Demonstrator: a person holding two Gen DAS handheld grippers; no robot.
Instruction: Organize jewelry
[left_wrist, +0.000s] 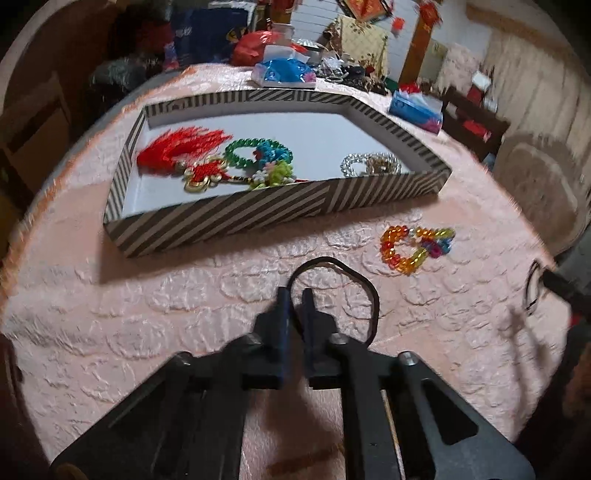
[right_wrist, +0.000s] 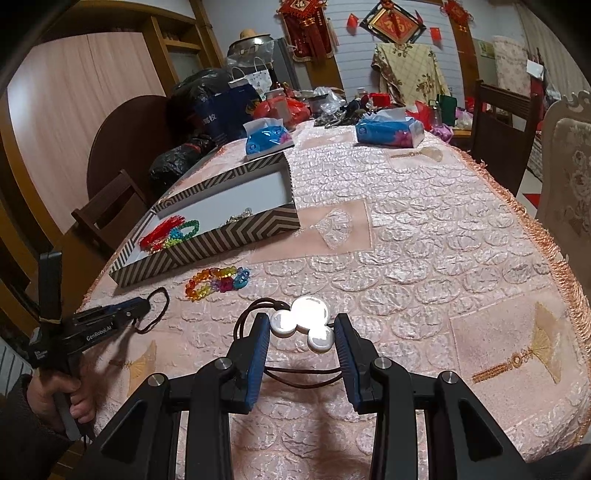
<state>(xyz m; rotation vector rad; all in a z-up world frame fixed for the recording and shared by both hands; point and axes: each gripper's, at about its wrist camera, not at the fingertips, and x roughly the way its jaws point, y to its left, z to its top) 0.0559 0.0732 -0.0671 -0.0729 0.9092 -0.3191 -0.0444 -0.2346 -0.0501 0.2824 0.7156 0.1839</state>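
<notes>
My left gripper (left_wrist: 296, 295) is shut on a thin black cord loop (left_wrist: 354, 280), held just above the pink tablecloth; it also shows in the right wrist view (right_wrist: 142, 303) with the cord (right_wrist: 157, 308) hanging from it. My right gripper (right_wrist: 301, 325) is open around a white mouse-head pendant (right_wrist: 304, 319) on a brown cord (right_wrist: 258, 306); the pads do not touch it. A colourful bead bracelet (left_wrist: 415, 245) (right_wrist: 218, 280) lies in front of the striped box (left_wrist: 229, 218) (right_wrist: 221, 240). The box holds a red tassel (left_wrist: 173, 147), a green bracelet (left_wrist: 242, 151) and a silver chain (left_wrist: 369, 164).
Blue tissue packs (right_wrist: 266, 138) (right_wrist: 389, 131) and cluttered bags (right_wrist: 207, 110) sit at the table's far end. Wooden chairs (right_wrist: 110, 210) (right_wrist: 506, 122) stand on both sides. A fringed table edge (right_wrist: 565, 280) runs along the right.
</notes>
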